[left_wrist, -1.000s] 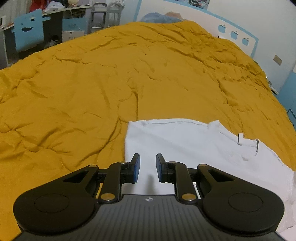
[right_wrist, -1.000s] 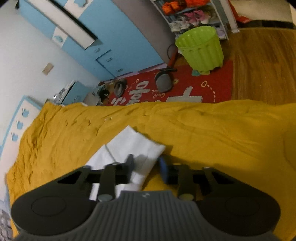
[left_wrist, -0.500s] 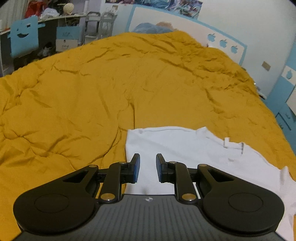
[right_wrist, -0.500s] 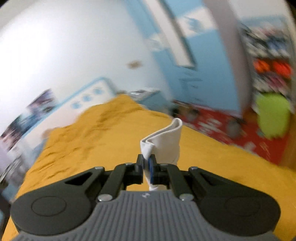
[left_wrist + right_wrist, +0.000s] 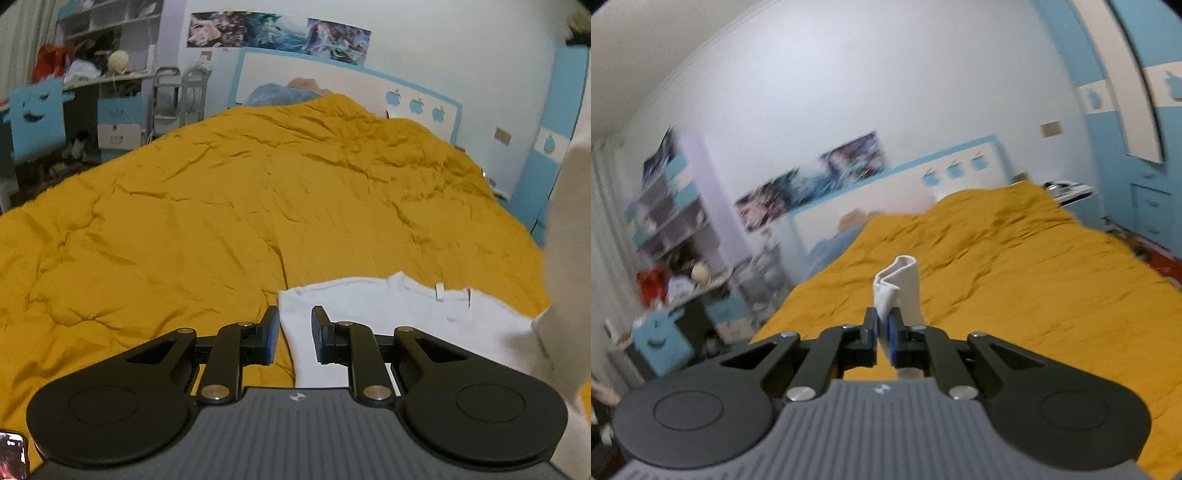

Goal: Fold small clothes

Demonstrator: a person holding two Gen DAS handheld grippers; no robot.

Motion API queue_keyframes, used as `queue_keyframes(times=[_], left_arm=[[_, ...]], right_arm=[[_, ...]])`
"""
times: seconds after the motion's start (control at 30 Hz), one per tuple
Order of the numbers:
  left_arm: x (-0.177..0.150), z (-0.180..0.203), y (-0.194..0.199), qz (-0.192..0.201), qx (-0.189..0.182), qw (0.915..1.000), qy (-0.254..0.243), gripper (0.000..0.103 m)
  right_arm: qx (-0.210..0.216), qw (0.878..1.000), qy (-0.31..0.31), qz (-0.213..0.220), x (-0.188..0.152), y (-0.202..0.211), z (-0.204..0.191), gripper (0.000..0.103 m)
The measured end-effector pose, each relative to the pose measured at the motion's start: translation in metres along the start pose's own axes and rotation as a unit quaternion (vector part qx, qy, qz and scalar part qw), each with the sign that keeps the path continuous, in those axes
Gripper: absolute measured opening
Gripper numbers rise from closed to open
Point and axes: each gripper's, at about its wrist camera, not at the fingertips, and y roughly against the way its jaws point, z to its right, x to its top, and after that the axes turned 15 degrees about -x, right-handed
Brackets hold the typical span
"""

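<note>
Mustard quilt [image 5: 221,221] bears white shirt [image 5: 369,306], pinched by right hand-held gripper [image 5: 882,328].

Left gripper [image 5: 294,339]: two matte black fingers [image 5: 266,338] with blue pads on their inner faces, carried on angular black link arms. Round silver screws [image 5: 213,391] mark the pivots, smaller brass-toned ones the outer joints. Each link ends in a broad black disc housing [image 5: 101,406]. The body [image 5: 295,435] is dark grey, ribbed lengthwise, with a small white emblem at its front edge.

Right gripper [image 5: 882,334]: identical build, black fingers [image 5: 870,338], blue pad, silver screws [image 5: 799,394], lighter grey ribbed body [image 5: 882,432].
</note>
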Motion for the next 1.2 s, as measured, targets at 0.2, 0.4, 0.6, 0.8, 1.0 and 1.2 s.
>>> queue_keyframes(times=[0.2,0.4,0.6,0.8,1.0,1.2], left_arm=[[-0.001,-0.031,0.006,0.001,-0.039,0.9974,0.060,0.022],[-0.012,-0.061,-0.001,-0.013,-0.072,0.9914,0.108,0.022],[-0.021,-0.079,-0.013,-0.015,-0.121,0.9796,0.159,0.035],[-0.023,-0.076,-0.041,-0.037,-0.150,0.9724,0.175,0.037],[-0.030,-0.064,-0.075,-0.061,-0.139,0.9764,0.154,0.037],[-0.025,-0.053,-0.110,-0.086,-0.125,0.9796,0.132,0.037]], right_arm=[[0.019,0.994,0.046,-0.099,-0.121,-0.036,-0.095,0.000],[0.039,0.974,0.089,-0.204,-0.248,-0.073,-0.136,0.001],[0.084,0.954,0.071,-0.279,-0.301,-0.099,-0.134,0.025],[0.103,0.957,0.044,-0.266,-0.283,-0.103,-0.118,0.035],[0.029,0.973,0.038,-0.224,-0.248,-0.105,-0.025,0.035],[-0.099,0.976,0.013,-0.195,-0.218,-0.117,0.106,0.036]])
